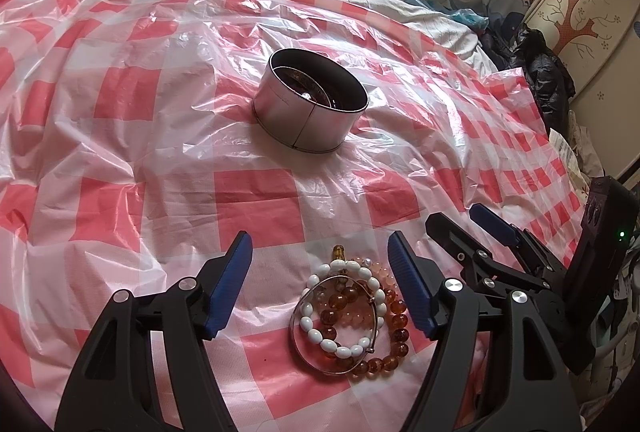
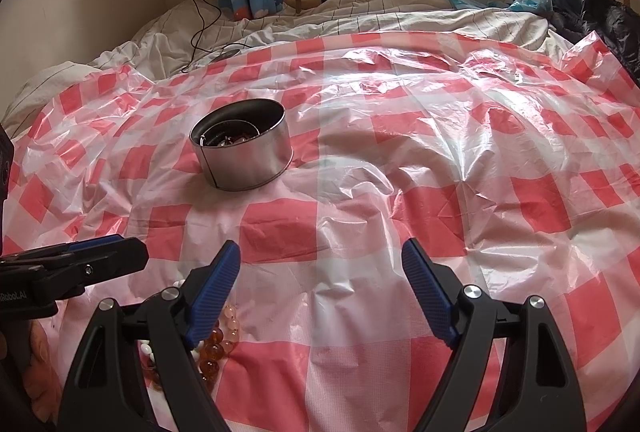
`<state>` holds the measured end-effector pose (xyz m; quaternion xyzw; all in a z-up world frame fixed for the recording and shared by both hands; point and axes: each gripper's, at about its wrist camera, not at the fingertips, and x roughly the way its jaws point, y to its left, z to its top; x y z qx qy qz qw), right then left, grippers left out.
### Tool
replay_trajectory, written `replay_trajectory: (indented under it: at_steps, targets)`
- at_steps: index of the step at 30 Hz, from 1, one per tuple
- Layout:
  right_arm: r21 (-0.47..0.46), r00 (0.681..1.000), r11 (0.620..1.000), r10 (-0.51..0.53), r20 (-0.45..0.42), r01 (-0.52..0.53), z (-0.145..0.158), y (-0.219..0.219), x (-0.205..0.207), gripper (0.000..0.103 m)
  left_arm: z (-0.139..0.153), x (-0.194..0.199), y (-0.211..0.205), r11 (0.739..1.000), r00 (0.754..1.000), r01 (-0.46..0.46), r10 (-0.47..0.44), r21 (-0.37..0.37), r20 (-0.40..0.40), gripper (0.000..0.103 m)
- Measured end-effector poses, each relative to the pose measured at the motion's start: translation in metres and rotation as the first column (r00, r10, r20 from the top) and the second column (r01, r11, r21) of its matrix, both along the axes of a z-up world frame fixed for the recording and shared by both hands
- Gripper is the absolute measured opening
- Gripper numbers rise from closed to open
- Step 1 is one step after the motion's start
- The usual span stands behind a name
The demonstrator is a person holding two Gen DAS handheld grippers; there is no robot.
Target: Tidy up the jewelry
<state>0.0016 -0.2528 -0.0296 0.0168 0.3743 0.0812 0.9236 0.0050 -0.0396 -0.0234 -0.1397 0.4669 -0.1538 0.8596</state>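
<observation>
Left hand-held gripper (image 1: 320,264) is hovering w/ jaws wide over the bracelet pile (image 1: 350,316) on the bed's checked plastic sheet (image 1: 160,159), nearer than the wide-open, empty right hand-held gripper (image 2: 320,272), w/ tin (image 1: 312,107) lying straight ahead.

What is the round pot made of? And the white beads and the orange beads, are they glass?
Round pot: looks like thin metal, with a dull silver shine and a seam down its side. White beads: smooth, glossy and opaque, maybe stone, porcelain or plastic; I cannot tell which. Orange beads: see-through and shiny, so glass, resin or amber.
</observation>
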Motion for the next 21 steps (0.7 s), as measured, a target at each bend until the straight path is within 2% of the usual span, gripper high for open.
replay_trajectory:
  at_steps: [21]
  targets:
    - [0.001, 1.0, 1.0, 0.0, -0.003, 0.0, -0.0005, 0.0007, 0.0, 0.08, -0.001, 0.0011, 0.0008, 1.0, 1.0, 0.0, 0.0, 0.001, -0.001, 0.068]
